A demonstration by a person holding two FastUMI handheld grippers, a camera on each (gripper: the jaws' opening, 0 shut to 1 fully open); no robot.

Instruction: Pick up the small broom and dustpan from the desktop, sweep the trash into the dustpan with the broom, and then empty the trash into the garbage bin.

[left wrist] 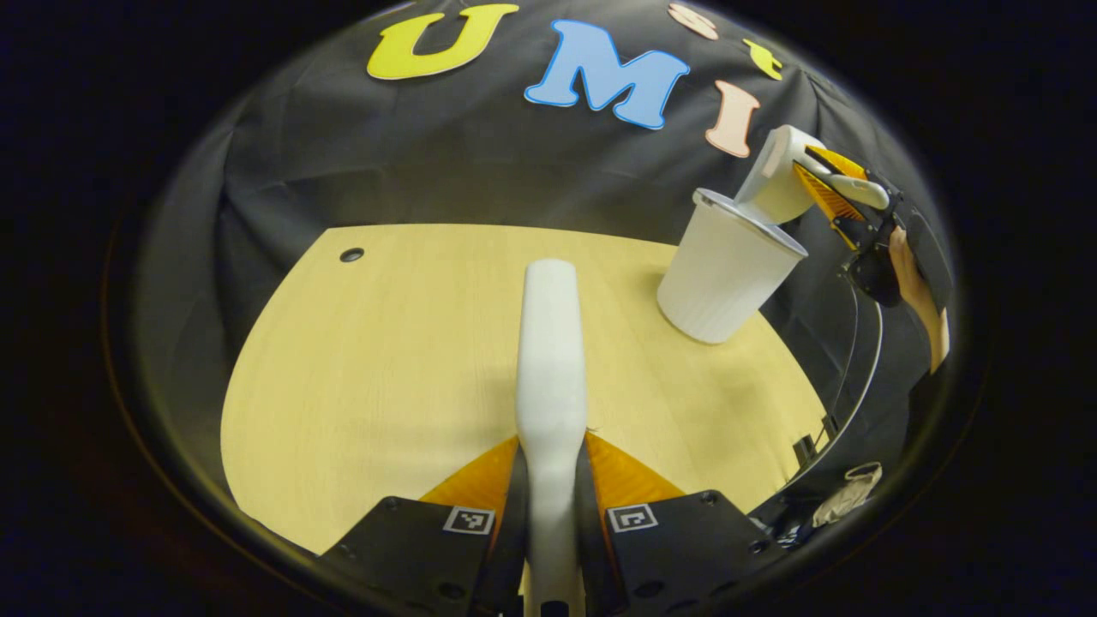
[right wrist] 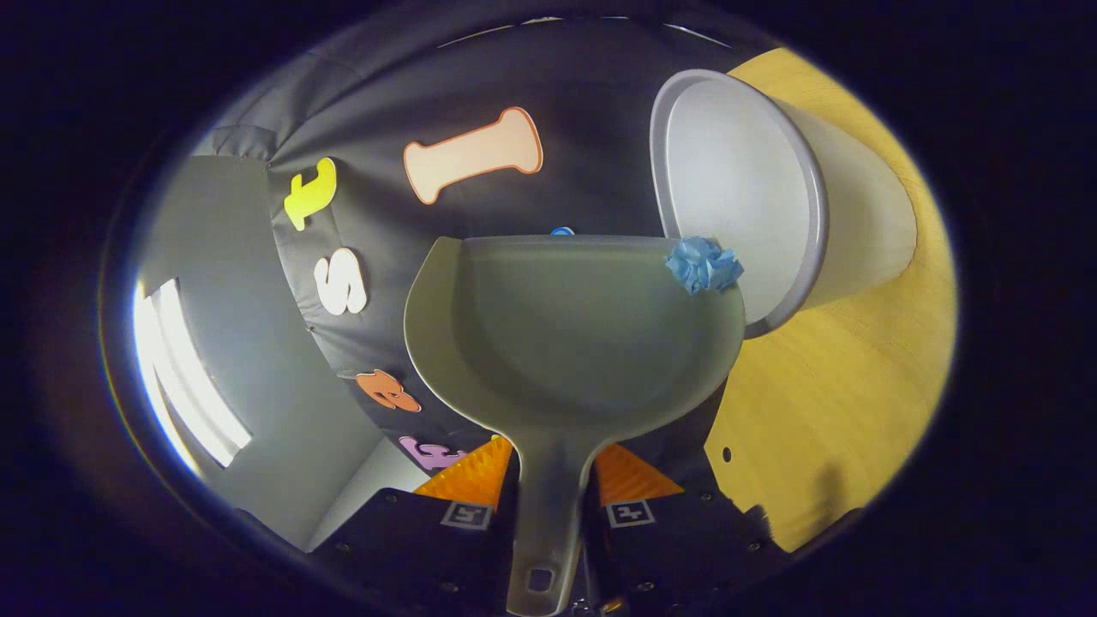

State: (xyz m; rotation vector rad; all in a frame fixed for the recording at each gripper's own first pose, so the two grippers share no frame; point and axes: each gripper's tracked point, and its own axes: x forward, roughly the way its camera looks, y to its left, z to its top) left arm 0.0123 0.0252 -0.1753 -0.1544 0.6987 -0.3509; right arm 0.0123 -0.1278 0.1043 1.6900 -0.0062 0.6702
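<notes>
In the left gripper view, the left gripper is closed on the white broom, both fingers pressing its handle, and the broom juts straight forward above the wooden desktop. Farther off to the right, the garbage bin stands near the desk's far edge, and the right gripper, held by a hand, tips the dustpan down over the bin's rim.

In the right gripper view, the right gripper is clamped on the dustpan's handle, a finger on each side. A crumpled blue scrap of trash sits at the pan's front lip, just at the bin's open mouth. The view is rolled, so the desktop runs up the right side.
</notes>
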